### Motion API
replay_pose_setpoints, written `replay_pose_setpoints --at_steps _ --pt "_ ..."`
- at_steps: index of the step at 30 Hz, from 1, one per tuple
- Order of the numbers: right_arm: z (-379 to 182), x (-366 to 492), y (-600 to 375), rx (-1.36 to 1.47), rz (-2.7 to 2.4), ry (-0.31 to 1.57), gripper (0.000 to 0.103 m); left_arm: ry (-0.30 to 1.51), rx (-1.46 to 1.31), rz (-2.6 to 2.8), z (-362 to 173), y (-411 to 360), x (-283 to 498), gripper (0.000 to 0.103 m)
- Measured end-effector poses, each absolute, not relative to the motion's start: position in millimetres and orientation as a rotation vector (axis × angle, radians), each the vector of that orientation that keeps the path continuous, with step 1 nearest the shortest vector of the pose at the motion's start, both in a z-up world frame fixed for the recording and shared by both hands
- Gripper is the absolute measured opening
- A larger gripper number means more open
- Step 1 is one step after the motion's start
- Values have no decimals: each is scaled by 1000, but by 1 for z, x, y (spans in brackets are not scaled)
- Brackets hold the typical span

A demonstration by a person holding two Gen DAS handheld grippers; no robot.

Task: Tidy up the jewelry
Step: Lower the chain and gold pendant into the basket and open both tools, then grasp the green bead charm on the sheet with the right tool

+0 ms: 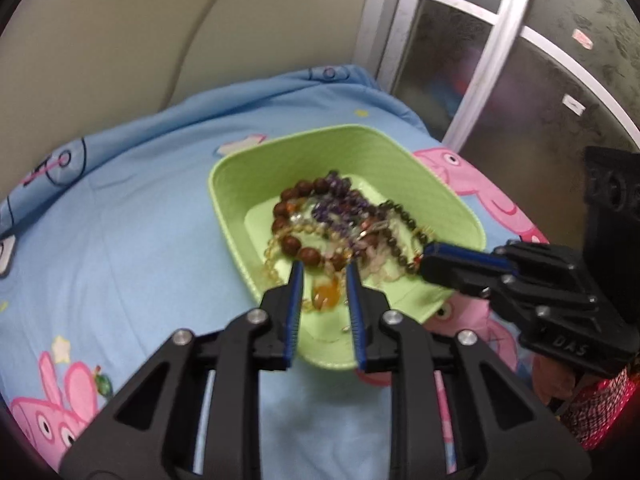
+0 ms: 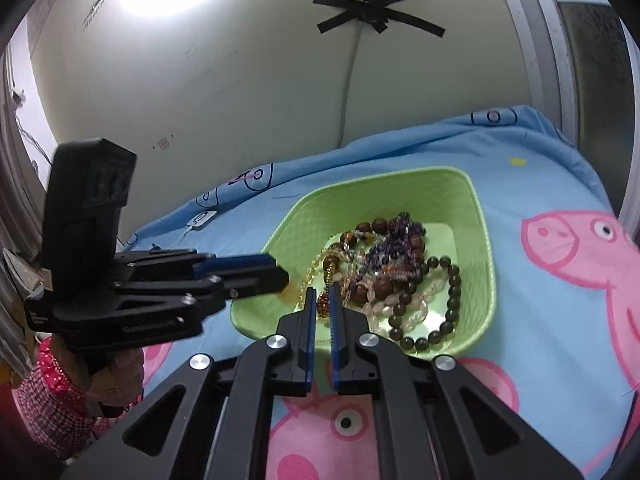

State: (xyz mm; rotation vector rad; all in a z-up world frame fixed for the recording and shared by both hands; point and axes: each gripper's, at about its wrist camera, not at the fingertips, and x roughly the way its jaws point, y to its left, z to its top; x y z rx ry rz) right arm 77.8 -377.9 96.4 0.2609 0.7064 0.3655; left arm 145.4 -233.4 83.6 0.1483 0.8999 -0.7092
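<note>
While both of your tools tilt down over the green tray (image 1: 248, 168), your left hand-held gripper (image 1: 322, 270) stands narrowly parted above the near rim with nothing pinched, and your right hand-held gripper (image 2: 322, 290) is closed, empty as far as shows, its tips over the tray's near end. The beaded jewelry (image 2: 396, 268) lies heaped inside the tray. Around it the blue cartoon sheet (image 1: 132, 224) lies bare; the wall (image 2: 240, 80) and window frame (image 1: 496, 40) close in behind.
</note>
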Motion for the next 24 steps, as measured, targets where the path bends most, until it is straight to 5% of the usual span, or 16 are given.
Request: replay_pose_setpoints --at_steps 13,15,24 --pt "142 69 -372 270 384 520 0 689 -101 -538 157 -94 137 20" --pt "129 74 -370 267 359 563 24 697 -113 -492 153 -73 134 20" --pt "152 68 -333 268 556 486 31 741 -186 -319 124 8 126 20"
